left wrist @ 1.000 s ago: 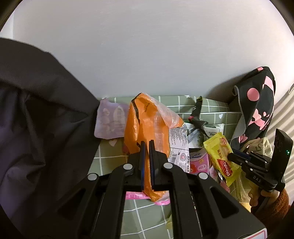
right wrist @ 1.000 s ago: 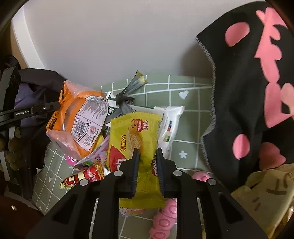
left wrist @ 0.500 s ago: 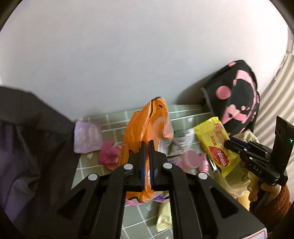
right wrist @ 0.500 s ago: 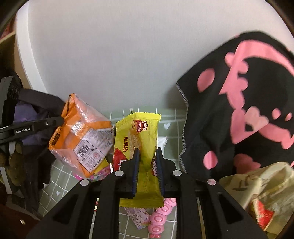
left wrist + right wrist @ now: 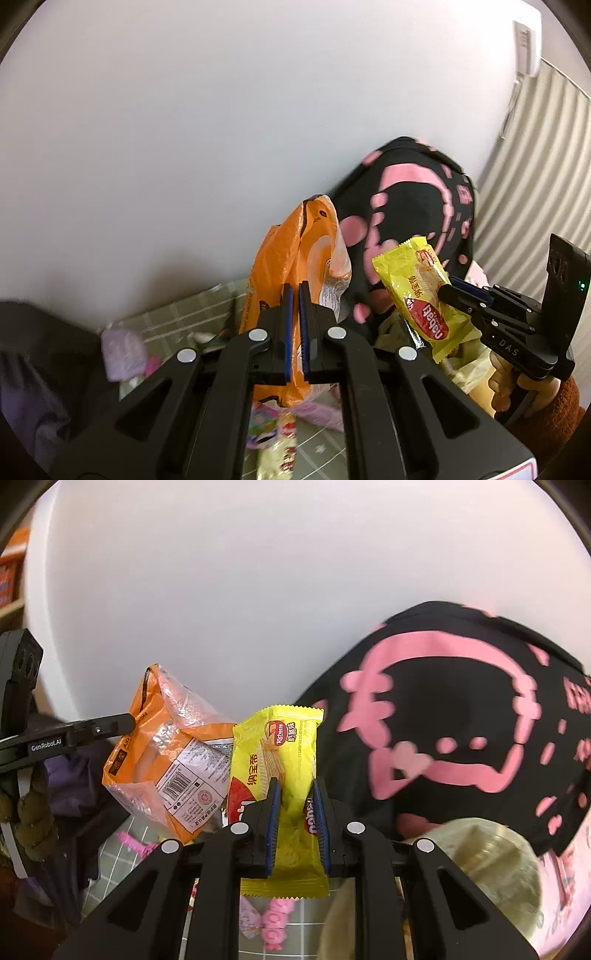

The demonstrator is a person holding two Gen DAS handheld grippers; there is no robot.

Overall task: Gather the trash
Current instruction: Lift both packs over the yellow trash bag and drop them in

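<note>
My left gripper (image 5: 294,291) is shut on an orange snack bag (image 5: 291,251) and holds it up above the green checked cloth (image 5: 177,314). The bag also shows in the right wrist view (image 5: 173,753). My right gripper (image 5: 295,786) is shut on a yellow wafer wrapper (image 5: 280,746) and holds it in the air beside the orange bag. The wrapper shows in the left wrist view (image 5: 421,291) at the right, held by the right gripper (image 5: 448,290). More wrappers (image 5: 273,432) lie on the cloth below.
A black cloth with pink print (image 5: 461,731) hangs at the right against the white wall. A pale translucent bag (image 5: 487,871) sits under it at lower right. Dark clothing (image 5: 33,362) lies at the left. A lilac packet (image 5: 120,350) and pink pieces (image 5: 277,919) lie on the cloth.
Both grippers have risen and tilted up, lifting the orange bag and the yellow wrapper well off the cloth and to the right, toward the black-and-pink cloth.
</note>
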